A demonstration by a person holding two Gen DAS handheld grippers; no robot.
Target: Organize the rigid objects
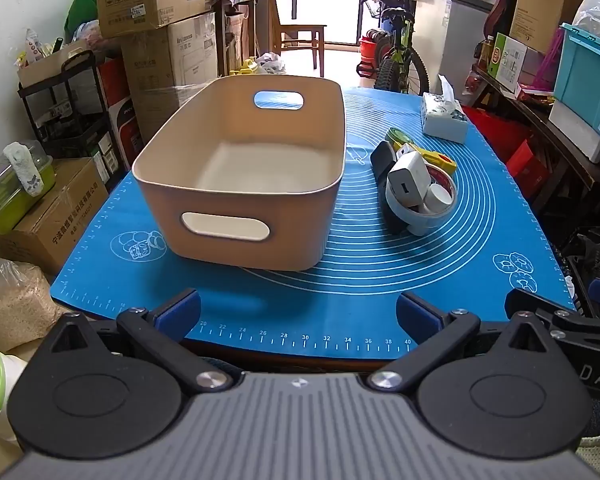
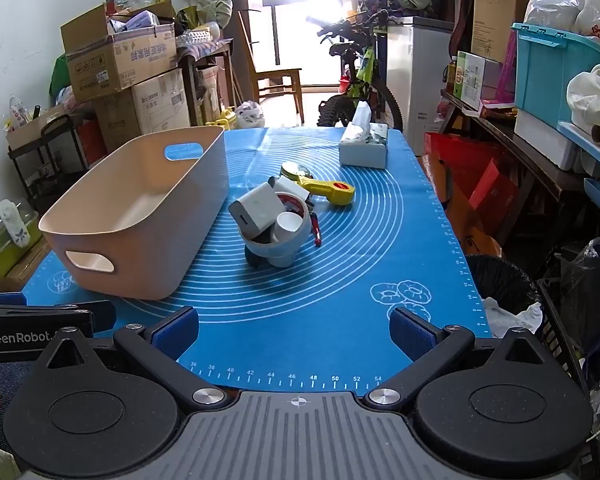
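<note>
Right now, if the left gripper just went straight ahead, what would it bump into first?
Probably the beige bin. The left gripper, open and empty, points over bare blue mat at the bin's near wall. Its height is hard to judge, so it might touch the mat first.

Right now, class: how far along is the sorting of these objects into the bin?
Done: nothing; the beige bin is empty. In hand: nothing; left gripper and right gripper are open. Left: the white charger, yellow tool and the other piled items.
</note>
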